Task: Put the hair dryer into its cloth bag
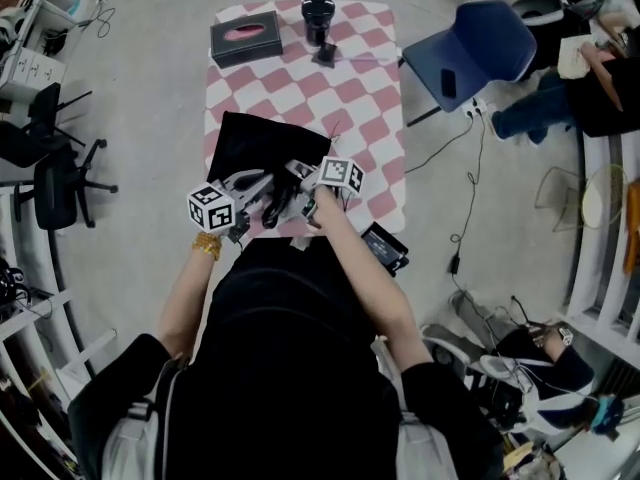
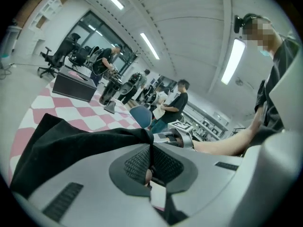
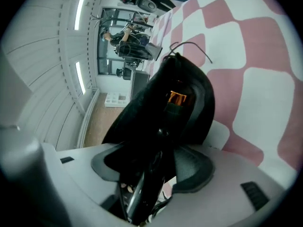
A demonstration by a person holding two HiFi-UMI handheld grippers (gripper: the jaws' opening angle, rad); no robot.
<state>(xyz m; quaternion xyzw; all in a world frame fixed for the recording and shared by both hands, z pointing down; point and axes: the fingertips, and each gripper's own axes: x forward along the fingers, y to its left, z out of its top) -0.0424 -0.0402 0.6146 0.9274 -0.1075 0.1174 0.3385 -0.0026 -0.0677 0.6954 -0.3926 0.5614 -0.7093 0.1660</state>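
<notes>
Right gripper view — orange label (image 3: 177,98), unreadable

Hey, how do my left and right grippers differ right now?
Jaws: left gripper shut, right gripper open. Contents: left pinches the cloth bag's edge; right has a glossy black part, likely the hair dryer, between its spread jaws. Both work at the bag on the checkered table.

Bright, even light from white-blown ceiling tubes (image 2: 234,60); shadows stay soft. All views bulge fisheye-style with dark corners. The black cloth bag (image 3: 189,103) loses detail, and nearest surfaces blur.
</notes>
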